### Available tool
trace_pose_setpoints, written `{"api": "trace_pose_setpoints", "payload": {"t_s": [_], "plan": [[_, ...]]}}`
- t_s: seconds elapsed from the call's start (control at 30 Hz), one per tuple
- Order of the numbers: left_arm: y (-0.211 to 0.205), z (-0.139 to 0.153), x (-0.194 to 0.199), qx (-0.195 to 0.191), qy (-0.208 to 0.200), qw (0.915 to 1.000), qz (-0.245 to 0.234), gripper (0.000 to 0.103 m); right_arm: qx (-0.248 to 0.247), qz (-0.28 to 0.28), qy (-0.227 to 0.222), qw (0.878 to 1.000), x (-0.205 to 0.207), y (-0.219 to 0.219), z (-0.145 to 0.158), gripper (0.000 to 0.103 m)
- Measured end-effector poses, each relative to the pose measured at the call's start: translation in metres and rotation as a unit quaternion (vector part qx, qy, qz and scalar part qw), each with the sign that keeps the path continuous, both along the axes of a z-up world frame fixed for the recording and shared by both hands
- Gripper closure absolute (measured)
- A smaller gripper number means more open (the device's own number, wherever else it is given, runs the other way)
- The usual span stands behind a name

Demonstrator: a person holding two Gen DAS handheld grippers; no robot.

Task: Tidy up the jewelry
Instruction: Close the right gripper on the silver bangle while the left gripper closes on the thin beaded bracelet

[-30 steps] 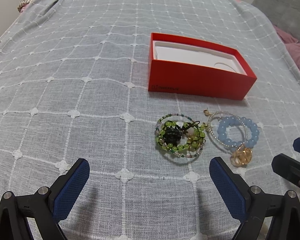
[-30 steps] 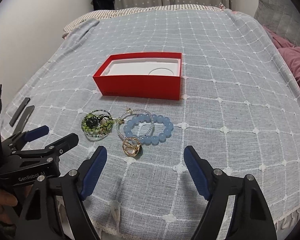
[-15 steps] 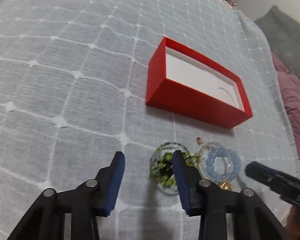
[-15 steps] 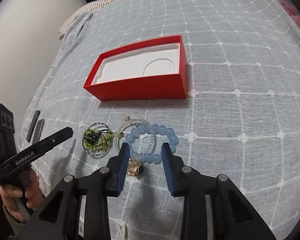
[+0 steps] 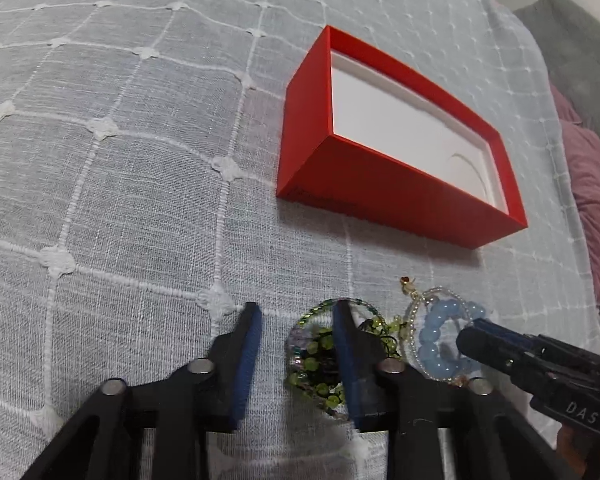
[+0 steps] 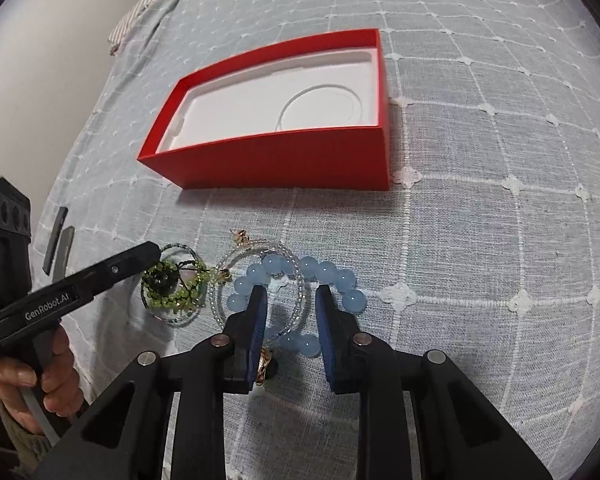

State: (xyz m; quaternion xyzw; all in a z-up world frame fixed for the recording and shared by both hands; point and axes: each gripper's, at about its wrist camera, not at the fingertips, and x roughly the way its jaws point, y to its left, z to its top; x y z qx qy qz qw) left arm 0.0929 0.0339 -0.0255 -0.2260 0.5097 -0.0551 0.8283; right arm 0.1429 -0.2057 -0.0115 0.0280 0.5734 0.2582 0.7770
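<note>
The jewelry lies in a small cluster on a bed spread with a grey-blue cover (image 6: 480,208) stitched in a white grid. The green bracelet (image 5: 314,354) is a tangle of small lime-green beads around a dark knot, ringed by a thin loop of tiny teal and clear beads. The left claw (image 5: 296,312) points down at it, its jaws closing from a narrow gap: the blue-padded finger on the right covers the middle of the bracelet, the other stands over bare cloth just to the left, and only the bracelet's left edge shows in the gap between them. Whether a pad touches the beads cannot be told. Just right of this claw lies the blue bracelet (image 6: 332,274), a ring of round, pale, translucent sky-blue beads, overlapped by a clear bead loop (image 6: 220,300) with a small gold clasp at its far end. The right claw (image 6: 290,294) hangs over it, jaws closing, part of the blue ring and the clear loop between the pads, no firm pinch visible. A gold ornament (image 6: 265,366) peeks out beside its left finger. Beyond both claws sits an open red box (image 6: 284,156) with a white moulded lining.
</note>
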Motion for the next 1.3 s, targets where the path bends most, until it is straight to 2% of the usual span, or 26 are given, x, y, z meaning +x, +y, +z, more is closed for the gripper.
{"api": "trace_pose_setpoints", "payload": {"t_s": [0.03,0.07,0.1,0.43,0.97,1.3], "plan": [[-0.001,0.0,0.001,-0.001,-0.001,1.0,-0.003,0.094,-0.005,0.004,-0.002,1.0,0.0,0.002,-0.001,0.087],[-0.001,-0.001,0.002,0.0,0.0,1.0,-0.005,0.1,-0.007,0.007,-0.003,1.0,-0.001,0.004,-0.002,0.094],[-0.001,-0.001,0.002,0.003,0.001,1.0,-0.005,0.102,-0.007,0.009,-0.004,1.0,-0.001,0.005,-0.002,0.097],[0.004,0.008,-0.007,-0.011,-0.017,0.9998,-0.003,0.103,0.022,0.018,-0.024,0.999,-0.008,0.003,0.013,0.099],[0.015,0.035,-0.025,-0.047,-0.07,0.9964,-0.002,0.103,0.061,0.04,-0.071,0.995,-0.026,0.003,0.04,0.099],[-0.001,0.057,-0.039,-0.058,-0.097,0.9934,-0.022,0.103,0.083,0.042,-0.09,0.992,-0.031,-0.002,0.053,0.099]]}}
